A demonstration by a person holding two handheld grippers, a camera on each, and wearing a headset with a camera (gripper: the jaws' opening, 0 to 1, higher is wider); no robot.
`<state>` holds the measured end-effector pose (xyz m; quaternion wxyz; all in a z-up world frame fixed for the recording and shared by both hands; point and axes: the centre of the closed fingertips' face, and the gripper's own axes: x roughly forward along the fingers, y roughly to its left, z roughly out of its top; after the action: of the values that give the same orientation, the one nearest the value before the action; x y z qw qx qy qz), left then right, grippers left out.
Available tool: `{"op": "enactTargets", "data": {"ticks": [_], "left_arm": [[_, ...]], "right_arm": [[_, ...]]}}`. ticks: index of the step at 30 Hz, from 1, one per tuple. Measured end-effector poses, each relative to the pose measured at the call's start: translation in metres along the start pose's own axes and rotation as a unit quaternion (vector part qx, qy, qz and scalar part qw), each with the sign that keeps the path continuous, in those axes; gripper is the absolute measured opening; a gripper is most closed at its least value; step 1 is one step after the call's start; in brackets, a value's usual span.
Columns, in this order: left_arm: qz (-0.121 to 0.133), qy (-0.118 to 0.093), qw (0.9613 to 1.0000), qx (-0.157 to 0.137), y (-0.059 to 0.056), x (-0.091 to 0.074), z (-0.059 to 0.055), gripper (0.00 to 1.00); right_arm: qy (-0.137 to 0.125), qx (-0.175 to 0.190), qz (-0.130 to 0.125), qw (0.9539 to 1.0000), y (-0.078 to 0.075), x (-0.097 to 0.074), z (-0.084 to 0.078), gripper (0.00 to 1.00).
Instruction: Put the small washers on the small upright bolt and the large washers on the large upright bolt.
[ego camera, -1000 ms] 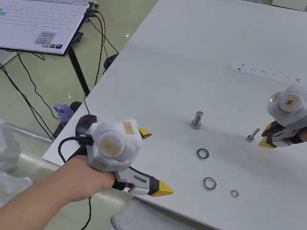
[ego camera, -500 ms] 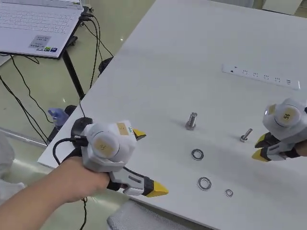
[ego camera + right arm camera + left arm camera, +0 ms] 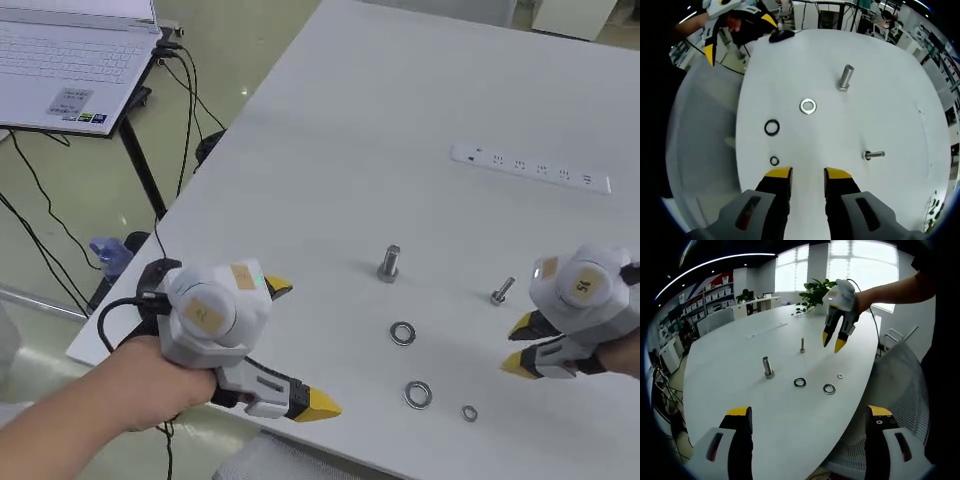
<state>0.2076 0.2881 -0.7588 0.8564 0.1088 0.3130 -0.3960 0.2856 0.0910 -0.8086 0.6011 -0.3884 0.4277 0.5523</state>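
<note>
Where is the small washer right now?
Head view: the small washer lies on the table by its near edge, just right of a large washer, below the right gripper.

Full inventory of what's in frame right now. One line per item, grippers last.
table: 1, white, carries all the parts
large bolt: 1, silver, upright, mid-table
small bolt: 1, silver, standing to the right of the large bolt
large washers: 2, silver, flat on the table, nearer the person than the bolts; second one at
small washer: 1, silver, flat, just right of the nearer large washer
power strip: 1, white, on the table beyond the bolts
laptop: 1, pale, open, on a stand left of the table
cables: several, black, hanging by the stand
left gripper: 1, white with yellow tips, wide open, at the table's near edge
right gripper: 1, same colours, narrowly open, near the small bolt
</note>
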Motion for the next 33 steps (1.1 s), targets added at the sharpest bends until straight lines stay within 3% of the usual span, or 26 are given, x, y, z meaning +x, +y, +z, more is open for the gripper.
{"op": "enactTargets", "data": {"ticks": [9,17,25,33], "left_arm": [[-0.005,0.018,0.9997,0.012,0.0,0.001,-0.009,0.96],[-0.004,0.026,0.9995,0.019,0.002,0.001,-0.012,0.96],[0.001,0.023,0.9996,0.019,0.004,-0.001,-0.01,0.95],[0.002,0.022,0.9996,0.018,0.002,-0.003,-0.01,0.93]], "right_arm": [[-0.004,-0.013,0.004,0.9999,0.011,0.015,0.001,0.27],[-0.007,-0.016,0.005,0.9998,0.02,0.036,-0.008,0.28],[-0.006,-0.025,0.0,0.9997,0.036,0.054,-0.014,0.27],[0.005,-0.025,0.013,0.9996,0.05,0.066,-0.022,0.27]]}}
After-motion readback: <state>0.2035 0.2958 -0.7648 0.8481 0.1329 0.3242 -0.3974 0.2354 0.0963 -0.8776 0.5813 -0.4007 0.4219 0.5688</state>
